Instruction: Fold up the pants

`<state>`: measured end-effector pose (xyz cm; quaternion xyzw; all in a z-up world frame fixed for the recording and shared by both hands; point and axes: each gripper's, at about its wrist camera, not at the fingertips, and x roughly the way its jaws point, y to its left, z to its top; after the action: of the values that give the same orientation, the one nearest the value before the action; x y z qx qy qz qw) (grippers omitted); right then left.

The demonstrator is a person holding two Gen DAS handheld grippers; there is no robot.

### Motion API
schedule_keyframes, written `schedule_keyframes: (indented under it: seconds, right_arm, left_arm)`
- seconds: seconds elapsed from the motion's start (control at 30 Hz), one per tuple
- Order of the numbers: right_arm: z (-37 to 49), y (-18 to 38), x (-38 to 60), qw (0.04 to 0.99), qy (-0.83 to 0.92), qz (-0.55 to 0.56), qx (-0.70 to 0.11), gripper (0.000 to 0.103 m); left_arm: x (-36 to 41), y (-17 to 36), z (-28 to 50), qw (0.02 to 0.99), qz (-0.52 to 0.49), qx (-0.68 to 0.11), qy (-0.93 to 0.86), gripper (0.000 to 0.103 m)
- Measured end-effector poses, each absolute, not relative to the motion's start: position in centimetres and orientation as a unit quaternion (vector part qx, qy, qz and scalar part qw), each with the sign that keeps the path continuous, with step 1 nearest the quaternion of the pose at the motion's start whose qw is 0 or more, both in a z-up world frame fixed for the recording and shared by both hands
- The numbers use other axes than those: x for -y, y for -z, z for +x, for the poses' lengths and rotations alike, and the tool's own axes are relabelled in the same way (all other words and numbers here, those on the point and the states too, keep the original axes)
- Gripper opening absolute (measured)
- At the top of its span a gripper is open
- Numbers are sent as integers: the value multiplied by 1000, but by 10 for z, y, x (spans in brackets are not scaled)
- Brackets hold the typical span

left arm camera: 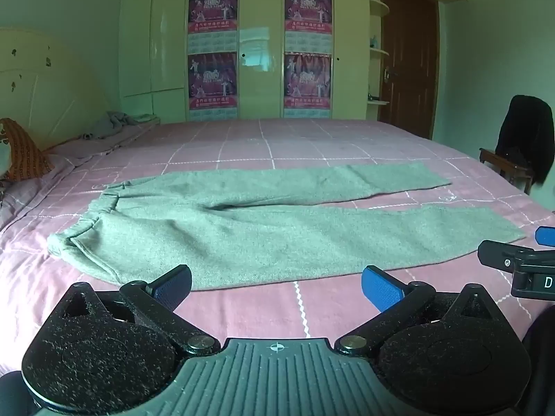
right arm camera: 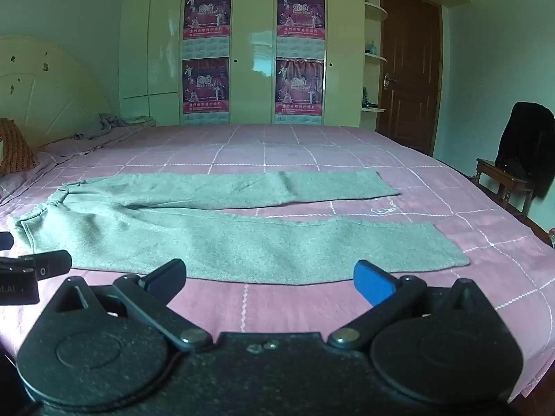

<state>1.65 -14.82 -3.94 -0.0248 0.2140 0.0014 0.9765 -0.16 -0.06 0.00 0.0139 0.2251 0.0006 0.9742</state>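
Pants (left arm camera: 263, 222) lie flat just beyond both spread fingers (left arm camera: 381, 291).

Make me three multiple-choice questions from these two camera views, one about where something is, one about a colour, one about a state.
1. Where does the waistband of the grey-green knit pants lie?
A. toward the headboard
B. toward the chair
C. off the bed

2. What colour is the checked bedspread?
A. blue
B. pink
C. white

3. How is the left hand-held gripper?
A. shut on the pants
B. shut on nothing
C. open, holding nothing

Key:
1. A, since the waistband lies at the cream headboard end.
2. B, pink with white lines.
3. C, because its fingers stand spread short of the cloth; the right hand-held gripper stands likewise.
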Motion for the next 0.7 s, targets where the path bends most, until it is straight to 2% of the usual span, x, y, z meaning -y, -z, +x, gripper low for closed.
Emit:
schedule_keyframes:
  seconds: [0.7]
  right_arm:
    - [18, 42, 149, 976, 11, -27, -218, 103]
  left_arm:
    - [-2, 6, 2, 971, 2, -240, 7, 103]
